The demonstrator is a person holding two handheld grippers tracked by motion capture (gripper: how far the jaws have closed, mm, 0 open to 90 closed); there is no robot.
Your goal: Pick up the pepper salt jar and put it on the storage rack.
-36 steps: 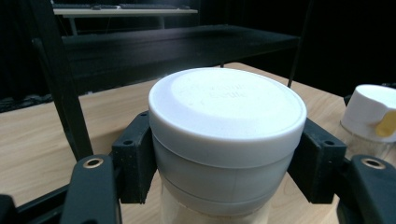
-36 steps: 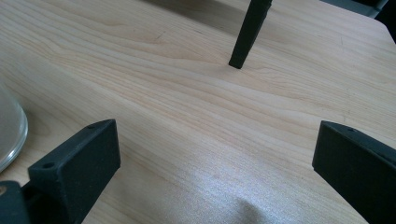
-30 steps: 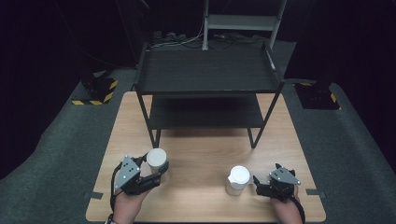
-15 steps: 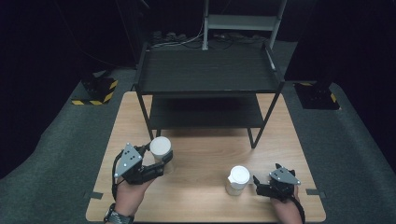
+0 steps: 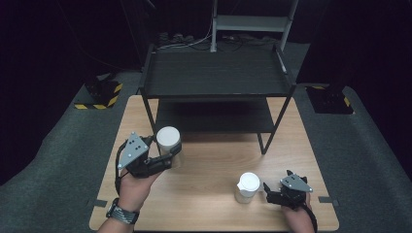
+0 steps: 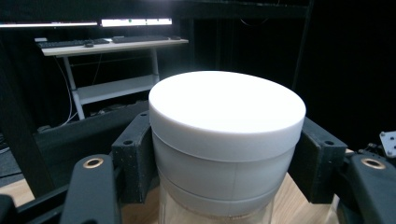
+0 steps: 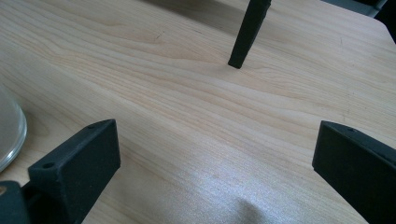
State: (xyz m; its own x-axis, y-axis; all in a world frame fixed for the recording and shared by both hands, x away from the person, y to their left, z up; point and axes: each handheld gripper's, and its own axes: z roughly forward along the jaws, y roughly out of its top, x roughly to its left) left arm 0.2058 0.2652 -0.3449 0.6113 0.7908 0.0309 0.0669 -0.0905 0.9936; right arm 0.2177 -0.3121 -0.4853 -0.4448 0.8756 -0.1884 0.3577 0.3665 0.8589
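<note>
A clear jar with a white lid hangs above the left part of the wooden table, and my left gripper is shut on it. In the left gripper view the black pads press both sides of that jar just below its lid. A second white-lidded jar stands on the table at the front right. My right gripper rests just right of it, apart from it. Its jaws are open over bare wood, with the second jar's glass edge at the far left.
A black two-tier rack stands on the far half of the table, and one of its legs comes down ahead of the right gripper. Dark floor surrounds the table, with a desk and a metal stand behind.
My left gripper has risen with the jar and shifted slightly towards the rack. The right gripper and the second jar have stayed where they were.
</note>
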